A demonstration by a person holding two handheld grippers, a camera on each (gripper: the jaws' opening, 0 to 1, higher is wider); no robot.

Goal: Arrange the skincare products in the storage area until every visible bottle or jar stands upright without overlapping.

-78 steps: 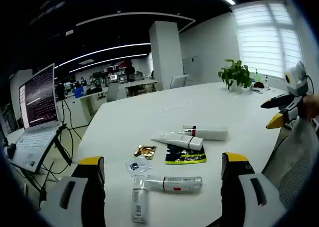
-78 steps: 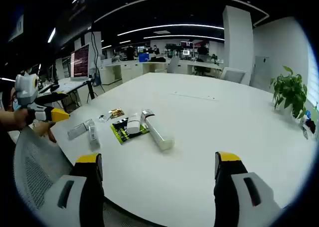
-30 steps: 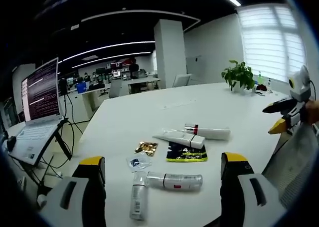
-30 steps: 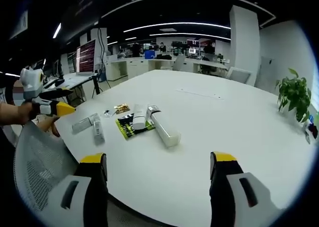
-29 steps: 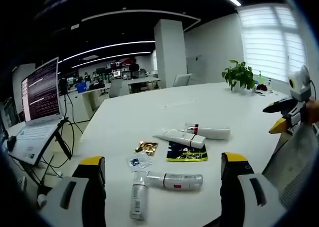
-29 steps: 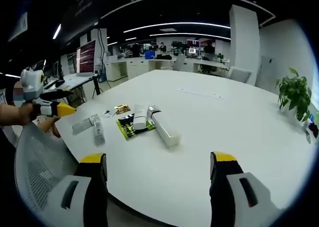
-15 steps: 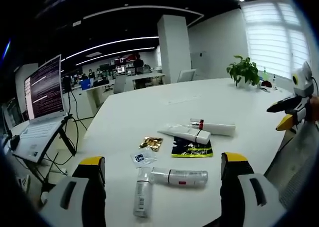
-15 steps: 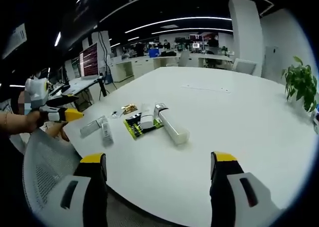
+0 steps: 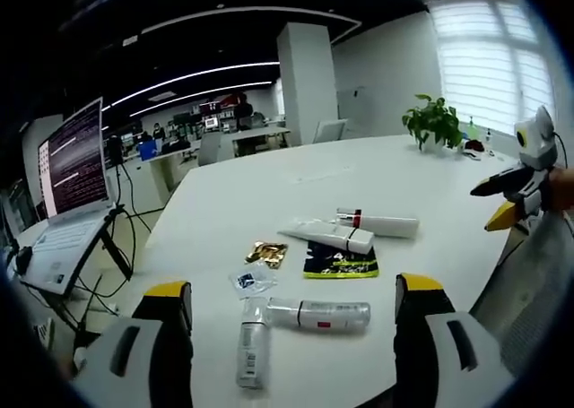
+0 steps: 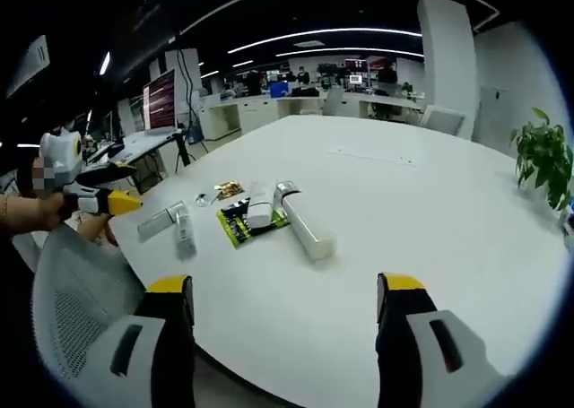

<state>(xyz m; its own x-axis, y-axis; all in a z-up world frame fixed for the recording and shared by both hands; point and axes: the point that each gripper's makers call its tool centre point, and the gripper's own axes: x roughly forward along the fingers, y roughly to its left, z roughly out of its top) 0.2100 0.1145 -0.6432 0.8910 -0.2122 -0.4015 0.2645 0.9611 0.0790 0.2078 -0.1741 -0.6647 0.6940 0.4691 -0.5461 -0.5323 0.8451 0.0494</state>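
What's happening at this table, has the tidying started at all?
Not really. A person holds a tool in each hand, and both the left tool and the right tool hover open above the near edge of the white table, gripping nothing. Four skincare tubes lie flat: two silver ones nearest the left tool, and two white ones by a dark sachet. Nothing stands upright.

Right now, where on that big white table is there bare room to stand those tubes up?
The widest bare stretch of the table runs from the long white tube toward the potted plant. The near strip before the right gripper is bare too. It is crowded around the green sachet, where tubes and small packets lie close together.
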